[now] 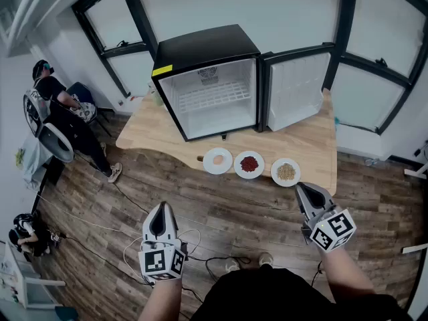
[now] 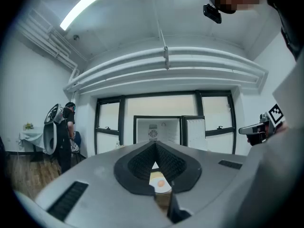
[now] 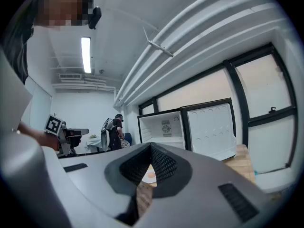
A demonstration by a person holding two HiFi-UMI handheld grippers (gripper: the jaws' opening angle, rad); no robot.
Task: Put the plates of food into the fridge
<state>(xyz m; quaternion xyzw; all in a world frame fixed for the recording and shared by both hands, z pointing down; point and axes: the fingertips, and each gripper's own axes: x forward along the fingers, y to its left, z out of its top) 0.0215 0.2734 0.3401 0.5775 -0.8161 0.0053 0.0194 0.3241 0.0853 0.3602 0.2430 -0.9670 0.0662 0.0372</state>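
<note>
Three white plates stand in a row on the wooden table [image 1: 307, 146], in front of the open black fridge [image 1: 210, 85]. One plate holds an egg [image 1: 217, 160], one red food [image 1: 249, 164], one grains [image 1: 286, 172]. The fridge's door [image 1: 294, 89] is swung to the right and its white shelves are bare. My left gripper [image 1: 161, 207] hangs over the floor, short of the table, shut and holding nothing. My right gripper [image 1: 301, 187] is near the table's front edge by the grain plate, also shut and holding nothing. The egg plate [image 2: 160, 184] shows past the left gripper's tips [image 2: 155, 148].
A person [image 1: 60, 105] with gear stands at the left, beside a chair. Cables [image 1: 134, 246] lie on the wooden floor between me and the table. A bottle [image 1: 155, 97] stands on the table left of the fridge. Windows run behind.
</note>
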